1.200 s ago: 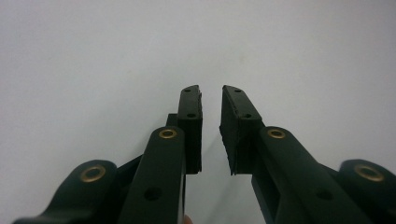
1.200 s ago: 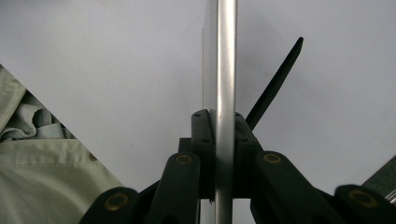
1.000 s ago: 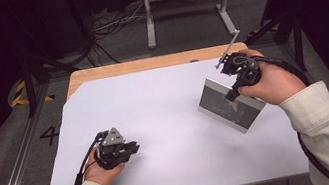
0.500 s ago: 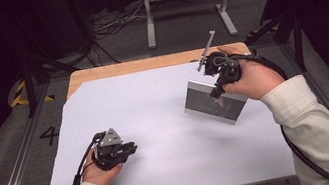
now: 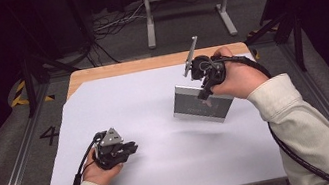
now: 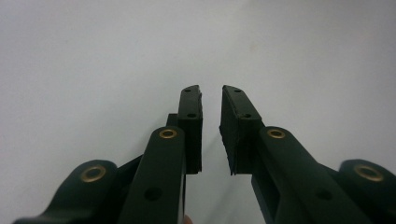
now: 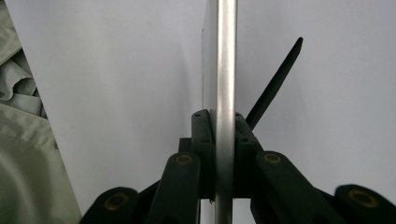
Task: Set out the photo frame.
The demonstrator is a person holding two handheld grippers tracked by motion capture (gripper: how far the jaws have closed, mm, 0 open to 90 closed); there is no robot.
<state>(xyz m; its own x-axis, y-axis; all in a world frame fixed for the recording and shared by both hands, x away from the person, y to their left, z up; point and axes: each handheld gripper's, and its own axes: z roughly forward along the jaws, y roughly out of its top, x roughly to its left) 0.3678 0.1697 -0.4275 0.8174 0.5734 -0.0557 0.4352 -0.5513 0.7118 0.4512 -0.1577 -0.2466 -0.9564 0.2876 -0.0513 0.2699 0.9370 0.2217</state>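
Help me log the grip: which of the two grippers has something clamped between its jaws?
The right gripper: its jaws pinch the edge of a silver flat panel. The left gripper has empty, parted jaws.

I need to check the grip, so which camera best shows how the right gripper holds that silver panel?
The right gripper view: the right gripper is shut on the silver panel, seen edge-on between both pads. The high view shows the panel's face with the gripper covering the contact. The left gripper view faces bare white table.

The left tongs (image 5: 128,148) rest low near the person, jaws slightly parted and empty. The right tongs (image 5: 205,90) hang farther out, pointing down, jaws clamped.
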